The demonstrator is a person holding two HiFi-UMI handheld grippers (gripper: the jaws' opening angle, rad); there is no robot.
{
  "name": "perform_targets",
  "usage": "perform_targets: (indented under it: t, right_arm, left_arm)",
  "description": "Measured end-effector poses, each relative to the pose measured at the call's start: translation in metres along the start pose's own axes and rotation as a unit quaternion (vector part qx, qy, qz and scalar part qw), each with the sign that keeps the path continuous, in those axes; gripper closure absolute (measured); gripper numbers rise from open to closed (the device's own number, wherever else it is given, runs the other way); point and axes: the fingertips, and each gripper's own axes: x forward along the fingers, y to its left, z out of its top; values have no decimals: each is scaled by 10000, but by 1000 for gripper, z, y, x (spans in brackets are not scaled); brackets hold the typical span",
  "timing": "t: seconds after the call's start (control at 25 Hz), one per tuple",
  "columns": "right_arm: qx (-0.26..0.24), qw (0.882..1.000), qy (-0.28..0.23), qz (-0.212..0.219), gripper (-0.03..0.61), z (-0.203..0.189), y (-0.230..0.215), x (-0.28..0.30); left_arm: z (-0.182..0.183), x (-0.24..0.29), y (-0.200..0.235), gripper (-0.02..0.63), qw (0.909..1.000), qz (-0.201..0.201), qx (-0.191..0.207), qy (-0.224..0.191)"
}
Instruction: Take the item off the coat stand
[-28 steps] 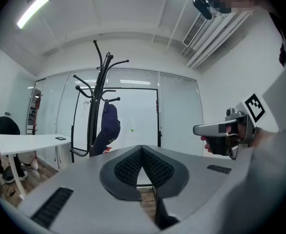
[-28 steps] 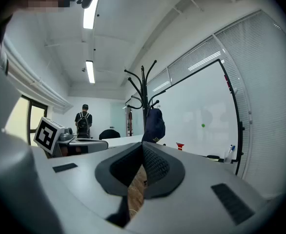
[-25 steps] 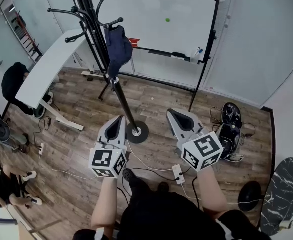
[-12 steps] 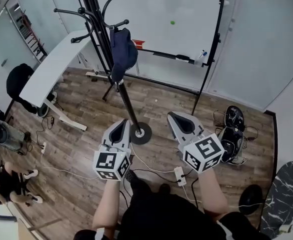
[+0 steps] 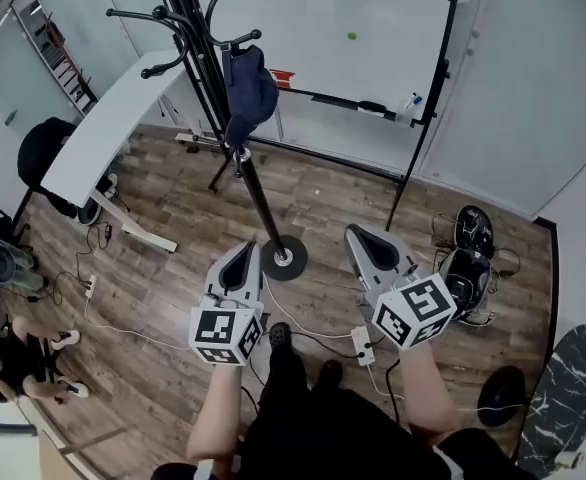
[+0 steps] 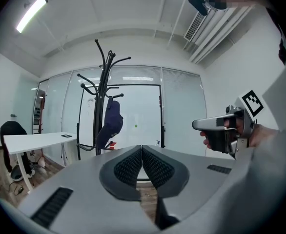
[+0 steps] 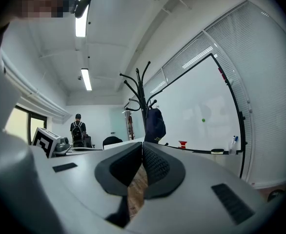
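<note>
- Headwear was the item: a dark navy fabric cap [image 5: 248, 88] hung from a curved hook [image 5: 235, 41] of the black metal coat stand [image 5: 260, 206], high on its pole, in front of the whiteboard [image 5: 373, 28].
- Closed tight, the left gripper [image 5: 246, 252] had nothing between its jaws. It was held low, near the stand's round base [image 5: 285, 258] and well apart from the cap.
- Beside it, the right gripper [image 5: 359, 236] was likewise closed and empty, and just as far from the cap.
- The cap looked light, soft and floppy, so it would likely fold under a pinch rather than resist. It did not look fragile.
- The hanging lower edge seemed the best hold, or the stiffer brim, though these views did not show which part the brim was.
- Lifting up and off the hook would probably be needed, since a straight pull might snag the fabric or rock the stand.
</note>
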Motion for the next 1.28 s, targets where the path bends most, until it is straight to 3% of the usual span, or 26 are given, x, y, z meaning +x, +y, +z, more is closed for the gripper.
perform_targets:
  t: [0.48, 0.84, 1.28]
  right_arm:
    - [11, 9989, -149, -439, 548, 17, -13, 51]
    - [-149, 9983, 48, -557, 548, 18, -8, 111]
    - [-156, 9951, 204, -958, 548, 8, -10, 143]
  left_arm:
    - [10, 49, 43, 597, 9990, -426, -63, -85]
    - [7, 83, 90, 597, 9983, -488, -283, -168]
    - [10, 131, 140, 595, 9970, -736, -215, -130]
